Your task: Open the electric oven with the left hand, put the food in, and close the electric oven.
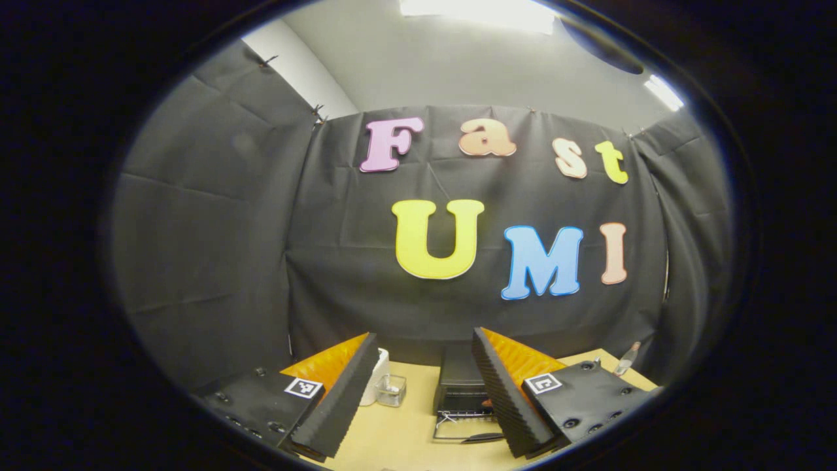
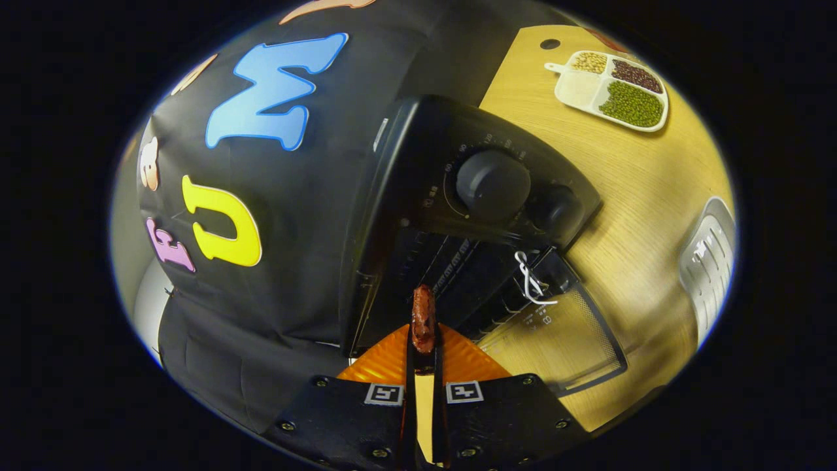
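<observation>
In the left gripper view, the right finger of the left tool [image 1: 418, 399] hides part of the electric oven [image 1: 460, 386], and the small bottle [image 1: 626, 358] at the tabletop's [image 1: 405, 432] far edge is too small to make out. In the right gripper view, the food [image 2: 423, 318] covers part of the oven's dark inside, the dial markings are unreadable, and the metal rack [image 2: 709, 258] is cut off at the edge.

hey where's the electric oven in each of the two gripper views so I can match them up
Left gripper view: the electric oven sits low, centre-right, between the open left tongs, door down.
Right gripper view: it spans the centre, tilted, above the right tongs gripping the sausage.
Shared landmark: the oven's lowered glass door.
</observation>
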Motion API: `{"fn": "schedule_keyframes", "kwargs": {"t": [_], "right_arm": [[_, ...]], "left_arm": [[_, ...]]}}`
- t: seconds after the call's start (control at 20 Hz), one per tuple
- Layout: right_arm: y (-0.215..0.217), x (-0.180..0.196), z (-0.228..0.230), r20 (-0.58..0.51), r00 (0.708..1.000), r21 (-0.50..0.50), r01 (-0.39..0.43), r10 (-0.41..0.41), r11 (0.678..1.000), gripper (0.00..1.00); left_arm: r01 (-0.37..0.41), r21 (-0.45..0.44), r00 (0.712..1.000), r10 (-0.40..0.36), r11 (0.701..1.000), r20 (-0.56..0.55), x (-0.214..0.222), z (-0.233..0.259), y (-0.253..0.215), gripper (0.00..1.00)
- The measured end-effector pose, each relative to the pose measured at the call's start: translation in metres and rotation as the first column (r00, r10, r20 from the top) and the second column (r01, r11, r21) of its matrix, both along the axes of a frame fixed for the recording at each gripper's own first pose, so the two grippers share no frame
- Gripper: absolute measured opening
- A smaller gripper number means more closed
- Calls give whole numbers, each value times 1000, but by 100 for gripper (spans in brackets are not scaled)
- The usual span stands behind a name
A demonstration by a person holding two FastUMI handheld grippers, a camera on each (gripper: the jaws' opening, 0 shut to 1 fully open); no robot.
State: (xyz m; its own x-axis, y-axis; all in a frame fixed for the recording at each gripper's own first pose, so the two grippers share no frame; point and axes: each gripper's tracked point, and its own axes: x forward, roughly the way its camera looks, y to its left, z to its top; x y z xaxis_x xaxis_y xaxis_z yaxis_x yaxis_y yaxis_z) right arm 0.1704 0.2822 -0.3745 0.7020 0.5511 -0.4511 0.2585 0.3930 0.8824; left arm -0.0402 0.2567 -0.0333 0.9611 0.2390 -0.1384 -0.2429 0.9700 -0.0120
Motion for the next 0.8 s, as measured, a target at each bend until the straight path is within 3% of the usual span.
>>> {"fn": "schedule_keyframes", "kwargs": {"t": [0.35, 0.5, 0.6, 0.65, 0.7, 0.75, 0.8], "right_arm": [[5, 35, -22, -25, 991, 23, 129, -128, 991, 12], [3, 37, -34, -70, 988, -42, 133, -136, 990, 15], [3, 31, -38, -88, 989, -82, 108, -115, 991, 30], [2, 28, -34, -92, 990, -79, 104, -111, 991, 43], [0, 26, -31, -90, 991, -85, 96, -104, 992, 48], [-2, 22, -27, -88, 992, -100, 85, -94, 991, 71], [-6, 16, -27, -89, 993, -141, 59, -72, 988, 78]], "left_arm": [[3, -8, 1000, -3, 1000, -25, -8, -8, -2, 100], [-1, -14, 999, 1, 1000, -32, -9, -11, -1, 100], [-6, -25, 1000, 6, 1000, -31, -8, -13, 0, 100], [-5, -35, 1000, 4, 999, -28, -6, -13, -2, 100], [-2, -45, 1000, 1, 999, -27, -5, -15, -4, 100], [1, -48, 1000, -2, 999, -26, -3, -16, -6, 100], [4, -49, 1000, -5, 999, -27, 0, -19, -7, 100]]}}
